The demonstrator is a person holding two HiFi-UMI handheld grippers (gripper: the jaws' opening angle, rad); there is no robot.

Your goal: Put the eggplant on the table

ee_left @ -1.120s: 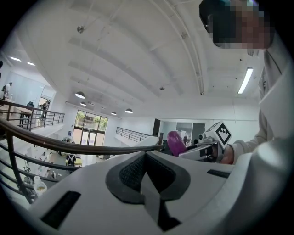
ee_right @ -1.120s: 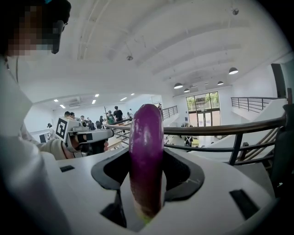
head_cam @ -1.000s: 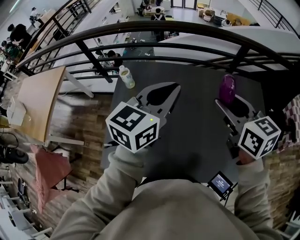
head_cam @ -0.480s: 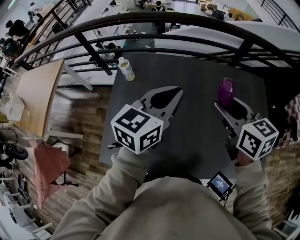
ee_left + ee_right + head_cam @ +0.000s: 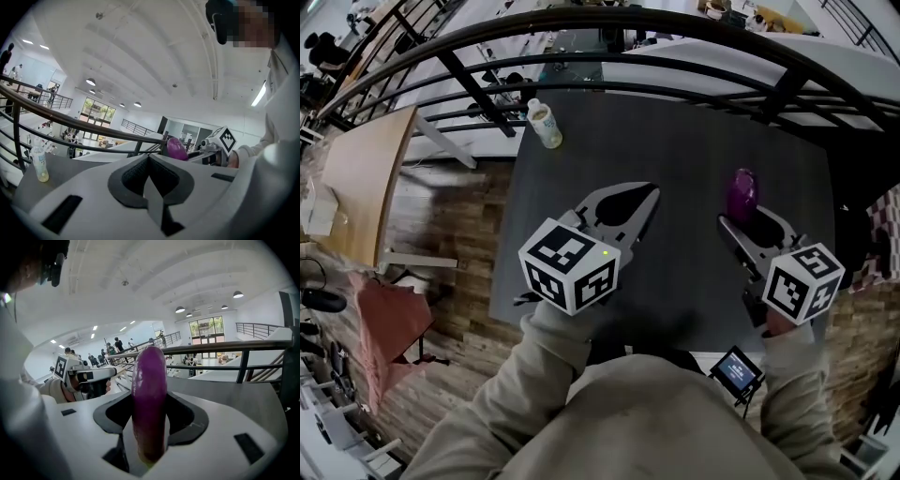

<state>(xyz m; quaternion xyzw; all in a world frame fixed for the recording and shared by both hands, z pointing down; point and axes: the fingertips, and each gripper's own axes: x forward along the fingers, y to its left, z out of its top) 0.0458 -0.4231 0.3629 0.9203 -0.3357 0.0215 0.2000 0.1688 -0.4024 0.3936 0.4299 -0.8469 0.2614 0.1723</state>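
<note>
1. Two grippers are out over the dark table (image 5: 675, 141), well apart from each other
2. My right gripper (image 5: 739, 217) has its jaws spread fairly wide and clamped on the eggplant (image 5: 150, 394), with the pads pressing on both sides of it
3. The eggplant is purple and lies lengthwise along the jaws: rounded end sticking out past the tips, greenish end tucked deep in the throat of the gripper
4. Head view puts the eggplant over the right half of the table, toward the far side, with nothing else near it; I can't tell whether it touches the tabletop
5. My left gripper (image 5: 149, 158) has its jaws together, tips meeting, nothing between them
6. It sits over the middle-left of the table, pointing toward the far edge
7. Left gripper view catches the eggplant off to its right, with the right gripper's marker cube (image 5: 225, 139) just behind it
8. A bottle (image 5: 546, 124) with pale contents stands upright at the far left corner of the table, well apart from both grippers
9. A black railing (image 5: 628, 42) curves along the far side of the table
10. A small lit screen (image 5: 738, 368) sits by the near edge, just beside my right sleeve (image 5: 792, 394); I can't tell whether it rests on the table
11. A light wooden table (image 5: 361, 187) stands off to the left, apart from the dark one
</note>
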